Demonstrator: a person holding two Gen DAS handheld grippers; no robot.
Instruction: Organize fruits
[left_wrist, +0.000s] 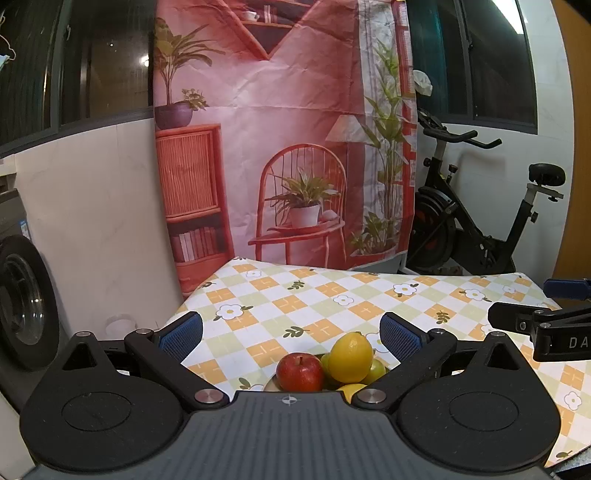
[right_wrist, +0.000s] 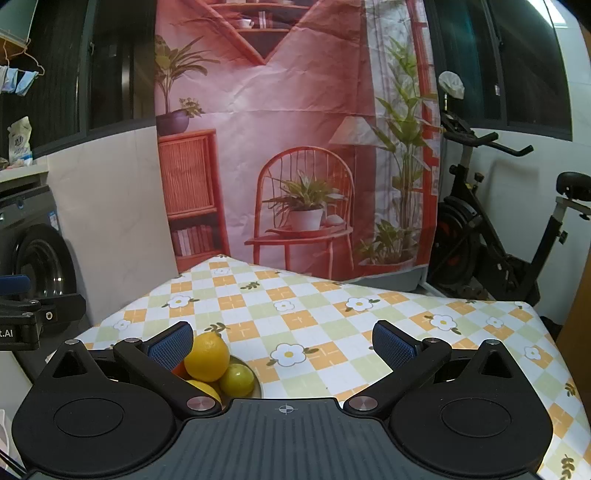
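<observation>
We hold both grippers, left (left_wrist: 291, 334) and right (right_wrist: 282, 341), spread wide and empty above stacked fruit: apple (left_wrist: 300, 372), lemon (left_wrist: 350, 357), perhaps limes (right_wrist: 236, 379).

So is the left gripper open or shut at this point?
Open. The left gripper has its blue pads spread wide with nothing between them; the lemon and red apple sit piled in the bowl below.

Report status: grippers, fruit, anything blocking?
Left gripper and right gripper open, empty. Apple, lemon piled in bowl. Nothing blocking.
</observation>
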